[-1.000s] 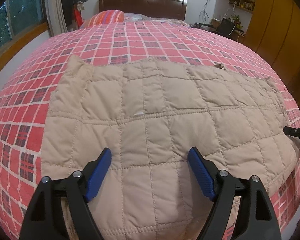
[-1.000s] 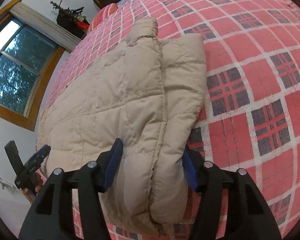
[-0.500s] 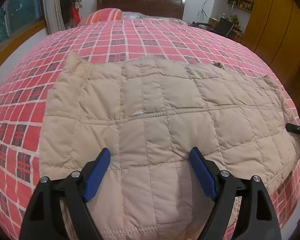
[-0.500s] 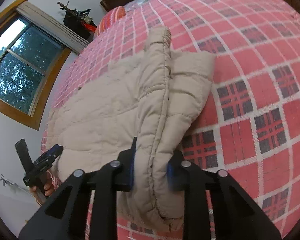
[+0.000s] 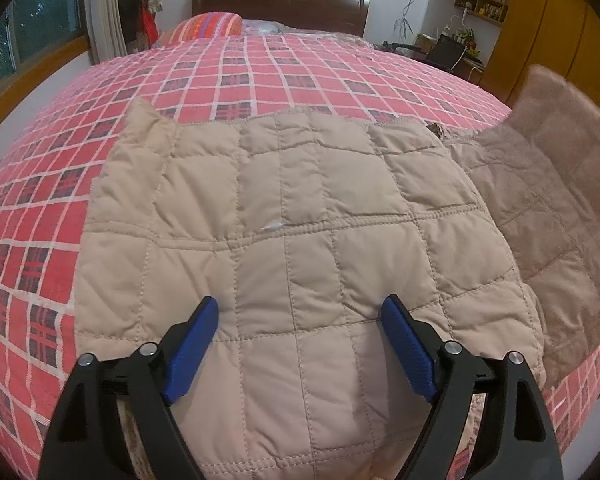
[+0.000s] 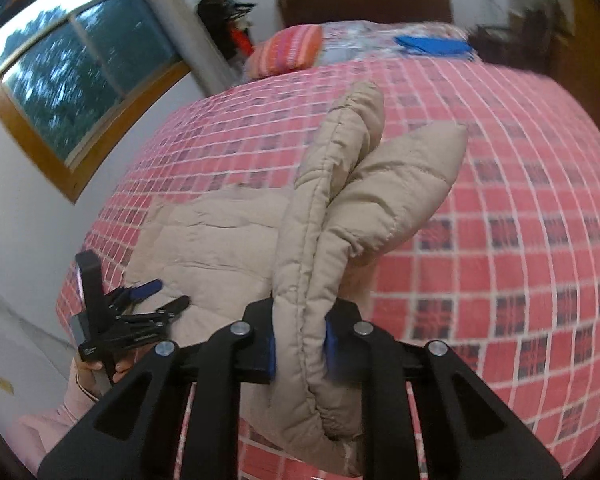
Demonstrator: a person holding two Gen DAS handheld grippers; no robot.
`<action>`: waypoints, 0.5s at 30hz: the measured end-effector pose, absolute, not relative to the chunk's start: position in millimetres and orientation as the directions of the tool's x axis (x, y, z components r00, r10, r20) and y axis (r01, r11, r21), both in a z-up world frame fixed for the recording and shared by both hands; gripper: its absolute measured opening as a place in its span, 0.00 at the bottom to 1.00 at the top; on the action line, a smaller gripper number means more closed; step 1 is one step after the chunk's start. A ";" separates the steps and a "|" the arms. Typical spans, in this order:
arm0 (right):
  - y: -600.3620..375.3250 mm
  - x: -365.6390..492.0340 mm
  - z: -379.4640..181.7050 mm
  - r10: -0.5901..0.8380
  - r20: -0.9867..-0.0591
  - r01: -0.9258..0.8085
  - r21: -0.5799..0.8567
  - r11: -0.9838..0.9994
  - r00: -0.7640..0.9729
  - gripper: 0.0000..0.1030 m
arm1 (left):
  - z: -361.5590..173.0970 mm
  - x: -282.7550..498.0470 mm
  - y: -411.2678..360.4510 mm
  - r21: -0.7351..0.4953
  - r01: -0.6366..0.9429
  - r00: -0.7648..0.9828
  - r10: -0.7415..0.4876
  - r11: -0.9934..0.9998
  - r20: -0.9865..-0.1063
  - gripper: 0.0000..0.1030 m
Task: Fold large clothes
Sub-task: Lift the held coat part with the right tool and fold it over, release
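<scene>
A tan quilted jacket (image 5: 284, 232) lies spread across the red plaid bed (image 5: 260, 76). My left gripper (image 5: 300, 344) hovers open over its near hem, blue pads wide apart with nothing between them. In the right wrist view my right gripper (image 6: 300, 350) is shut on the jacket's folded right edge (image 6: 320, 240), which stands lifted off the bed. That raised end (image 5: 556, 184) shows blurred at the right of the left wrist view. The left gripper (image 6: 140, 304) also appears at the lower left of the right wrist view, held by a hand.
A striped pillow (image 5: 212, 26) and dark headboard (image 5: 280, 0) are at the far end of the bed. A window (image 6: 72, 76) lines the left wall. Wooden wardrobes (image 5: 548, 28) and a cluttered desk (image 5: 448, 46) stand to the right. A blue item (image 6: 432, 45) lies by the pillows.
My right gripper closed on the jacket's right edge and lifted it up off the bed. The left gripper stayed open over the hem, shifting only slightly.
</scene>
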State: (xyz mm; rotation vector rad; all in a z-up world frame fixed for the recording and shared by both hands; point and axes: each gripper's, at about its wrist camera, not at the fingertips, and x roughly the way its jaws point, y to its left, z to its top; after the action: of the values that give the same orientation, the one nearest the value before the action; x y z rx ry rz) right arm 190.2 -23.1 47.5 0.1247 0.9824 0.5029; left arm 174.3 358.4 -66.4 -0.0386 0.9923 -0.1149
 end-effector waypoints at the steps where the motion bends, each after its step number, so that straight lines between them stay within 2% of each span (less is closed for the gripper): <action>1: -11.0 189.7 51.8 0.455 -0.771 -0.368 0.305 0.878 0.446 0.16 | -66.5 174.5 358.8 -0.087 0.082 0.540 -0.117 0.993 -0.834 0.82; 10: 67.4 192.5 56.2 0.460 -0.805 -0.491 0.248 0.835 0.376 0.16 | -61.1 167.8 362.9 -0.115 0.108 0.533 -0.155 0.987 -0.832 0.82; 15: 101.0 195.2 44.1 0.468 -0.821 -0.535 0.249 0.808 0.326 0.16 | -47.7 158.2 381.8 -0.198 0.110 0.534 -0.225 0.974 -0.815 0.82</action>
State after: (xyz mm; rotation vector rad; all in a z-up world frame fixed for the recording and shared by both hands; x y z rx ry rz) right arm 195.2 101.0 44.1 -0.0719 1.0504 0.6580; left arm 158.2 381.8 -47.7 -0.1278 0.9876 -0.2001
